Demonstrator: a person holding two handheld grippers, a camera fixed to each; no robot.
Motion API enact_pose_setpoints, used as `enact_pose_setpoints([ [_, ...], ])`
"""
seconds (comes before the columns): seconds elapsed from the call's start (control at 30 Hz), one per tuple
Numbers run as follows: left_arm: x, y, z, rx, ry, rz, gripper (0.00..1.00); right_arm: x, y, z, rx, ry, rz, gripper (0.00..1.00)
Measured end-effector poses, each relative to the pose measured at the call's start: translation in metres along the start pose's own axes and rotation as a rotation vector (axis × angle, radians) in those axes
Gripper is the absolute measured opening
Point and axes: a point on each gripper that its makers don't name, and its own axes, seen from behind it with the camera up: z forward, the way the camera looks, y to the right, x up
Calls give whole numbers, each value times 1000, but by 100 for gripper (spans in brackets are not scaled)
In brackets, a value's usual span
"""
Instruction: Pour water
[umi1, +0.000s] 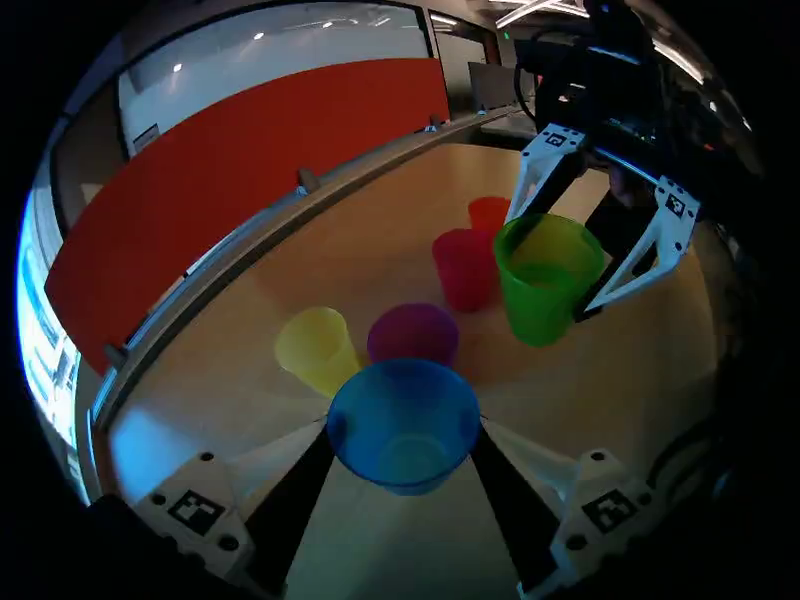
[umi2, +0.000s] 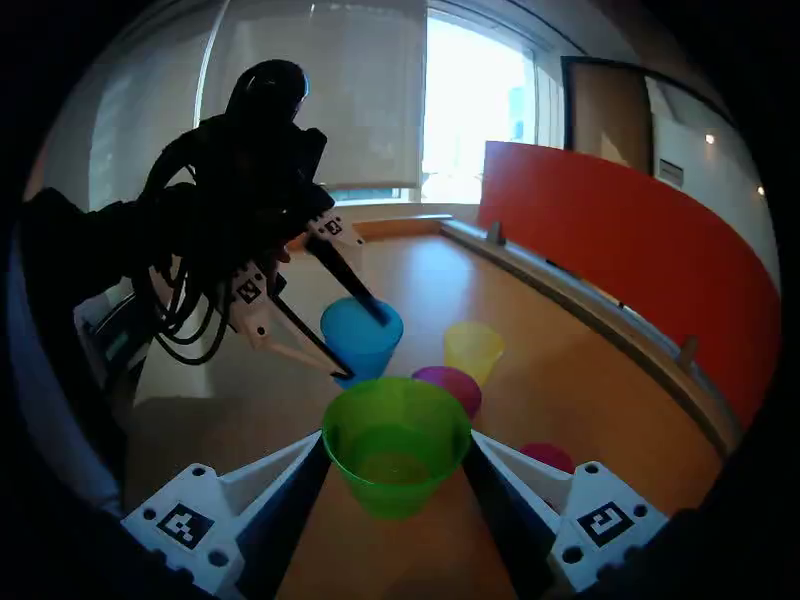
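Left gripper (umi1: 404, 432): pinching the blue cup (umi1: 404, 425), one finger on each side of the wall below the rim.
Right gripper (umi2: 396, 442): clamped the same way on the green cup (umi2: 396, 445).
Position of the cups: in the left gripper view the green cup lies at 2 o'clock from the blue cup, apart from it. Both are upright, mouths open.
Contents: a pale patch shows at the bottom of each; whether it is water cannot be told.
Handling: judged thin plastic, light, smooth and likely to flex. A firm mid-wall hold below the rim suits; too hard a squeeze may buckle the wall, and a wet wall may slip.
Surroundings: on the wooden table (umi1: 400, 200), a yellow cup (umi1: 315, 348) at 10 o'clock from the blue cup, a purple cup (umi1: 412, 335) at 12, with a pink cup (umi1: 465, 268) and an orange cup (umi1: 489, 213) beyond.
Obstructions: the purple and pink cups stand nearest the line between the held cups; a low swing risks knocking them.
Boundary: a red screen (umi1: 250, 170) edges the table's far side, well clear.
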Motion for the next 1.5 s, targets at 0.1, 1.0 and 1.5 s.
enact_pose_setpoints([
  [0.1,-8,1,5,-12,-24,-10,88,-6,0,5,5,-18,5,91],
  [1.0,-34,1,32,-29,-50,-51,89,-47,5,34,2,-111,5,91],
  [1.5,-44,3,36,-28,-52,-62,88,-61,4,42,-6,-131,-9,91],
])
